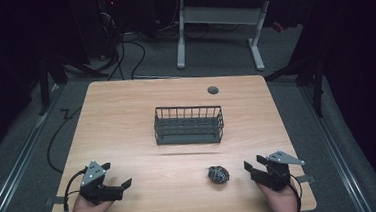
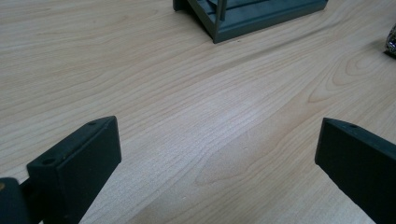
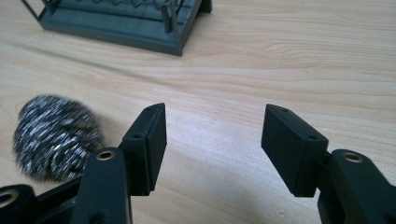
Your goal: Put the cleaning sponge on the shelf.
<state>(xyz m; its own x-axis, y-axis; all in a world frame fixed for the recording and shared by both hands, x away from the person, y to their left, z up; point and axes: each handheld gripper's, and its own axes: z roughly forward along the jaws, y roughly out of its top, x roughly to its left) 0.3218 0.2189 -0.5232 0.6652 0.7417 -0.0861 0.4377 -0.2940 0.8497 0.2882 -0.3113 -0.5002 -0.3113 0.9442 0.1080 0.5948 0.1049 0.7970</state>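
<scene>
A dark wire basket (image 1: 189, 124) stands empty in the middle of the wooden table (image 1: 126, 115). A ball of steel wool (image 1: 218, 174) lies near the front edge, right of centre. My right gripper (image 1: 254, 164) rests a little to the right of it, open, nothing between its jaws. In the right gripper view the steel wool (image 3: 53, 135) sits left of the right gripper (image 3: 214, 140), with the basket (image 3: 126, 21) beyond. My left gripper (image 1: 116, 175) rests open at the front left. In the left gripper view the left gripper (image 2: 217, 154) has bare wood between its jaws, and the basket's corner (image 2: 247, 18) lies ahead.
A round cable hole (image 1: 213, 90) sits near the table's far edge. Beyond the table stands a white-legged desk (image 1: 220, 28), with cables on the grey floor. A black cable (image 1: 60, 140) runs off the table's left side.
</scene>
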